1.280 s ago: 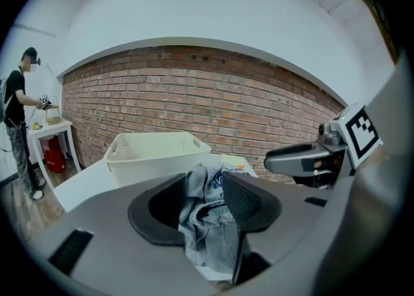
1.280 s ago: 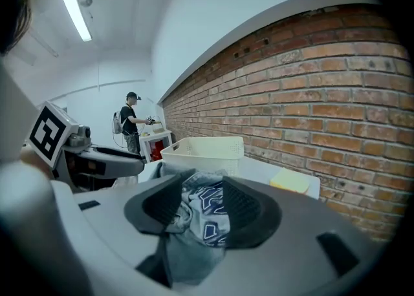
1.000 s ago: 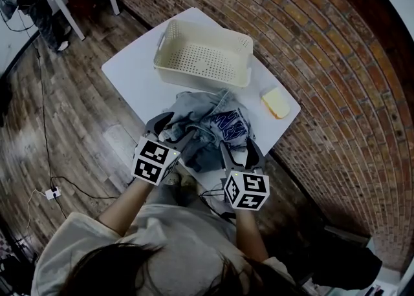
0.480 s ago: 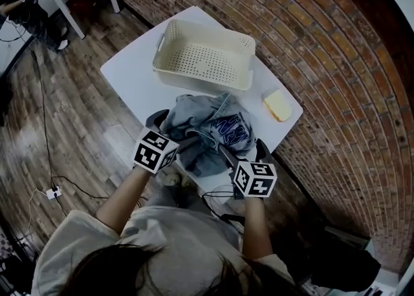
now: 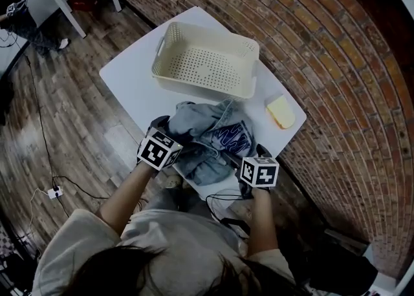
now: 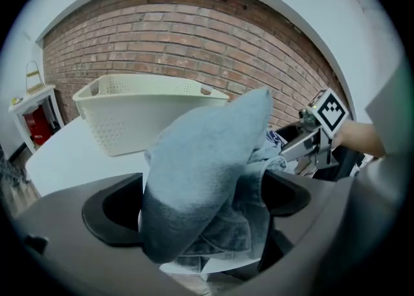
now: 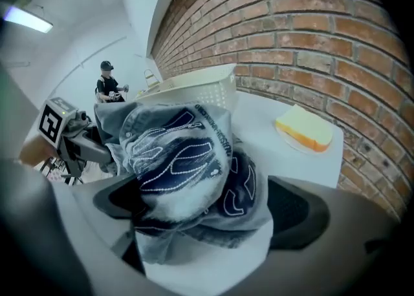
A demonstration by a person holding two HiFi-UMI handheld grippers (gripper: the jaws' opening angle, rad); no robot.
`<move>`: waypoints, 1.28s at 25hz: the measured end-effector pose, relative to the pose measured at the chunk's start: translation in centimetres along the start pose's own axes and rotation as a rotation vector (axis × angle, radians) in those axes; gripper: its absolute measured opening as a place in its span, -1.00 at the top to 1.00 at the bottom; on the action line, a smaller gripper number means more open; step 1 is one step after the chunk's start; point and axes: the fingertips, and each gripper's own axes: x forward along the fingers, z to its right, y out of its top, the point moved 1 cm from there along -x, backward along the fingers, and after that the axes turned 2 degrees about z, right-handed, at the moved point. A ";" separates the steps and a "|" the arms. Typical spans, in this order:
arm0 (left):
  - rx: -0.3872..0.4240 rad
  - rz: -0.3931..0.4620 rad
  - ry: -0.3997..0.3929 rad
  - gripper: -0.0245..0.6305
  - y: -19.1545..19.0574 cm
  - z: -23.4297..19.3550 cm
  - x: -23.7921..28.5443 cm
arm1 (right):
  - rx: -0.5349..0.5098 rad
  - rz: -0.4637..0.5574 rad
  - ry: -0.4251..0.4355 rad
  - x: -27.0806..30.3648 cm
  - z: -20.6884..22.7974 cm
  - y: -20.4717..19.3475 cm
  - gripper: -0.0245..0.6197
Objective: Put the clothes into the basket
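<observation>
1. The denim clothes (image 5: pixel 210 136) lie bunched mid-frame on the white table (image 5: pixel 126 81).
2. Your left gripper (image 6: pixel 207 204) and right gripper (image 7: pixel 207 207) are both opening, with denim loose between their spread jaws.
3. The basket (image 5: pixel 206 62) sits above, apart.

all three views are being bent hard by wide-angle lenses, and the corners are being swallowed by dark vignetting. the head view is being kept dim, with only the white table (image 5: pixel 129 81) being lit brightly. glare is being thrown by a ceiling strip light (image 7: pixel 26 18) (right gripper view only), and the nearest clothes (image 6: pixel 200 159) are being rendered soft.
</observation>
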 end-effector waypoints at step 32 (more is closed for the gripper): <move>-0.091 -0.082 -0.339 -0.32 -1.7 4.5 4.4 | -0.151 -0.122 0.374 3.7 -5.1 -2.3 -0.14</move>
